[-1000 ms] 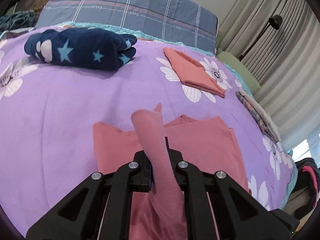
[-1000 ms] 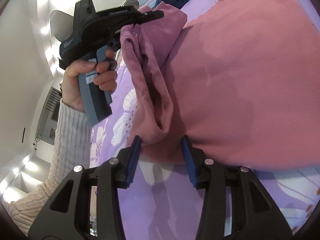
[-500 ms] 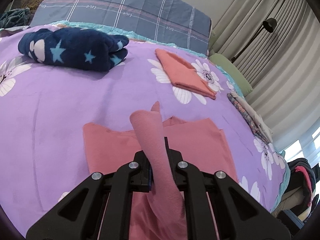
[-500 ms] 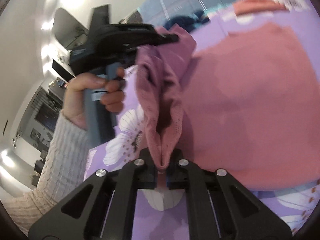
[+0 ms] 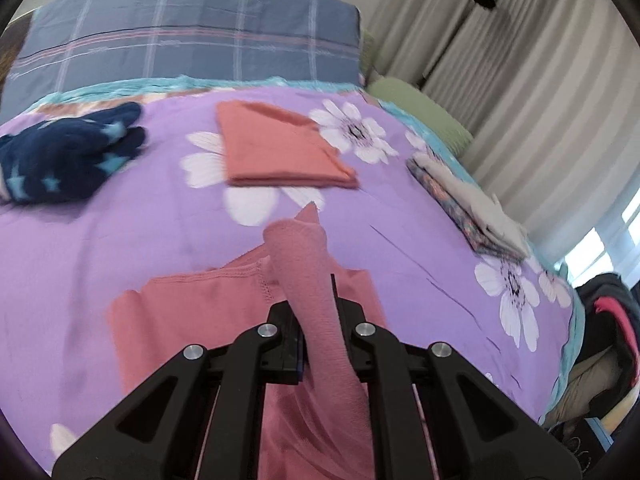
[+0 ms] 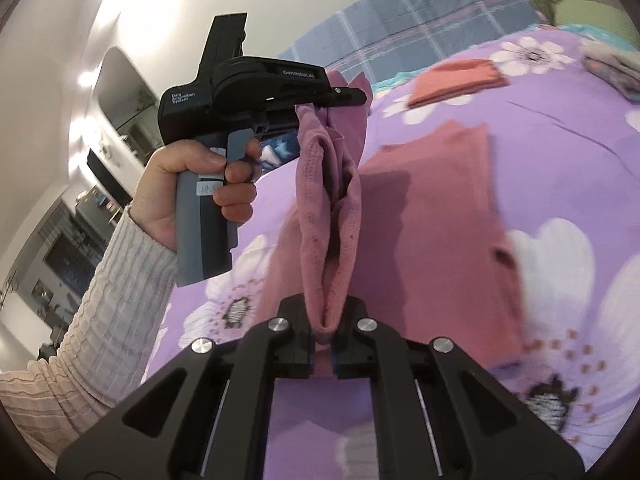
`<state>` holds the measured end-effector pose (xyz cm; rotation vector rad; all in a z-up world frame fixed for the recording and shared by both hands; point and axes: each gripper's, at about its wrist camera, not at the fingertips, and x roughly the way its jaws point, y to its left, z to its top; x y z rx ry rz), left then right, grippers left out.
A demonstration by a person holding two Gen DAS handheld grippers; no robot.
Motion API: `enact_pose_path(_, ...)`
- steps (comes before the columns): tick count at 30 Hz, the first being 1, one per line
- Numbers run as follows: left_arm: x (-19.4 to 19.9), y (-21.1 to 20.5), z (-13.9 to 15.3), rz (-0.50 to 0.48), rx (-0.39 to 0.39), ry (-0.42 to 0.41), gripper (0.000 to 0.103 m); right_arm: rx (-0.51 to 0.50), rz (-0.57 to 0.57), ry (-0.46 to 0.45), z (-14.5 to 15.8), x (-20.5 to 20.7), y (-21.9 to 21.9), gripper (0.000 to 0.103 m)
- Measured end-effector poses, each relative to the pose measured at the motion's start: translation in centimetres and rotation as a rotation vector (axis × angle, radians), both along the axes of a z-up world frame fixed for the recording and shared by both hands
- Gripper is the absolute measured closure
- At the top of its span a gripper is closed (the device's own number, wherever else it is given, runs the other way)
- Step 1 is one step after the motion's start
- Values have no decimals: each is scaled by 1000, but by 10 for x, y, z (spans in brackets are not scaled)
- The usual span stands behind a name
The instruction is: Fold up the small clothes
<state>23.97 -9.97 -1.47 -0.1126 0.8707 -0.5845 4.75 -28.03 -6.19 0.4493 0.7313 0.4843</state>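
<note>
A pink garment (image 6: 432, 200) lies partly on the purple flowered bedspread (image 5: 140, 232), with one edge lifted between both grippers. My left gripper (image 5: 318, 320) is shut on a bunched strip of the pink garment (image 5: 312, 280) that stands up between its fingers. In the right wrist view the left gripper (image 6: 352, 98), held by a hand (image 6: 180, 196), pinches the cloth's upper end. My right gripper (image 6: 322, 336) is shut on the lower end of that same hanging edge. The cloth sags between the two grips.
A folded orange-pink cloth (image 5: 276, 152) lies further up the bed. A dark blue starred fleece (image 5: 60, 160) sits at the left. A blue plaid pillow (image 5: 188, 36) is at the head. Folded patterned fabrics (image 5: 468, 208) lie near the right edge, with curtains beyond.
My right gripper closed on the garment's lower edge, then rose with it. Both grippers lifted the edge and carried it toward the head of the bed.
</note>
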Motion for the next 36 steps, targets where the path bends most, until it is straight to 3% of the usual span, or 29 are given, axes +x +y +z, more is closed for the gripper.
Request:
enact_pose_path(7, 7, -60, -32, -44, 101, 30, 95, 49, -55, 64, -21, -8, -36, 98)
enact_pose_path(14, 10, -83, -50, -46, 180, 27, 91, 69, -56, 99, -36, -4, -42, 98)
enact_pose_path(15, 10, -84, -49, -43, 178, 23, 82, 76, -56, 112, -40, -3, -44, 98)
enact_pose_path(16, 9, -85, -47, -40, 174, 19, 66, 83, -56, 123, -42, -2, -45, 98)
enact_pose_path(18, 2, -82, -34, -25, 160, -29, 48, 104, -54, 154, -47, -2, -48, 97)
enact_pose_path(22, -31, -55, -9, -30, 183, -164, 35, 139, -48, 180, -55, -1, -53, 97)
enact_pose_path(25, -64, -19, -8, -1, 234, -204, 28, 146, -45, 177, -55, -2, -54, 97)
enact_pose_path(31, -154, 61, -24, 77, 268, -211, 20, 155, -45, 180, -54, 1, -55, 97)
enact_pose_path(36, -215, 84, -45, 47, 211, -143, 19, 148, -59, 153, -43, 4, -56, 97)
